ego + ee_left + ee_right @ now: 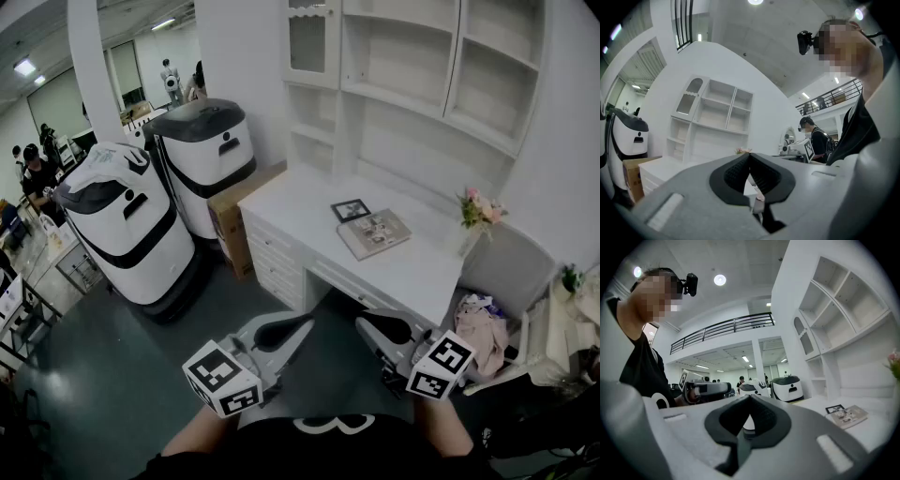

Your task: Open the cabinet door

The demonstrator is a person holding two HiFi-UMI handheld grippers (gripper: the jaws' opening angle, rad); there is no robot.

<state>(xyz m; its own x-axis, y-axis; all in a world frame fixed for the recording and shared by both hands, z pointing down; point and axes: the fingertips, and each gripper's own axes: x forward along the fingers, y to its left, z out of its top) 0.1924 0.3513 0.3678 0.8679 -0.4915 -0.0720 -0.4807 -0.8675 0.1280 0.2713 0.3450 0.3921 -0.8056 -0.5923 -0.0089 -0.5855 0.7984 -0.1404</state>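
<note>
The white hutch cabinet point(412, 84) stands on a white desk point(309, 202) ahead of me. Its narrow door with an arched glass pane point(307, 42) is closed at the upper left. That door point(689, 97) shows far off in the left gripper view, and the same door point(801, 333) shows in the right gripper view. My left gripper point(307, 322) and right gripper point(360, 322) are held low in front of the desk, well short of the door. The left gripper point(749, 157) is shut on nothing. So is the right gripper point(750, 398).
Two white-and-black machines point(127, 225) point(204, 155) and a cardboard box point(234, 211) stand left of the desk. A picture frame point(350, 210), a book point(373, 232) and a vase of flowers point(476, 214) lie on the desktop. A chair with clothes point(487, 323) is at the right. People stand far left.
</note>
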